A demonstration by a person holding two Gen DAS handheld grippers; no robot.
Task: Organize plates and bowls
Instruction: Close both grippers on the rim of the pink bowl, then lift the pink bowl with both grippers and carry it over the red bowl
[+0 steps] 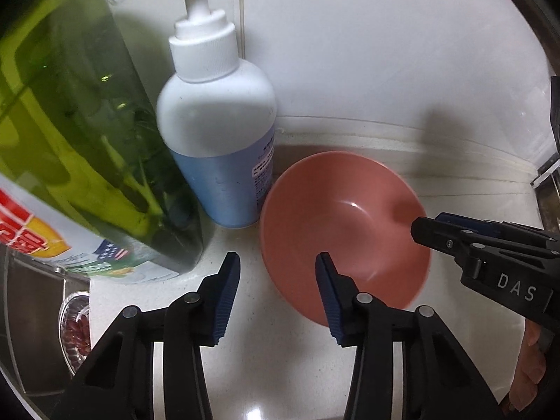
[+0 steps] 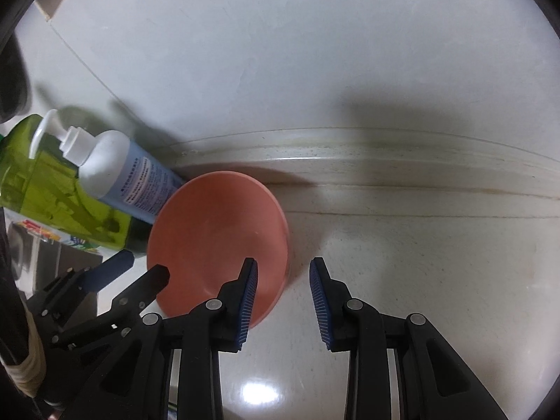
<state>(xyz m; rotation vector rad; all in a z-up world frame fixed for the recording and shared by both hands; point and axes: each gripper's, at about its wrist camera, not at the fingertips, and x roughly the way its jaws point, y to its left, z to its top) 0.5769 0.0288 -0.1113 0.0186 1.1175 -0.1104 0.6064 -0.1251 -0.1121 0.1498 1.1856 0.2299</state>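
Left gripper points steeply down, blue pads parted, nothing between them. Right gripper tilts down just as steeply, jaws also apart and empty. The two sit side by side, tips near each other: the right one's black finger reaches in from the left gripper's right, the left one's finger from the right gripper's left.

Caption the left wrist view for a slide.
Left hand-held gripper open over the near rim of a pink bowl on a white counter, beside a pump bottle.
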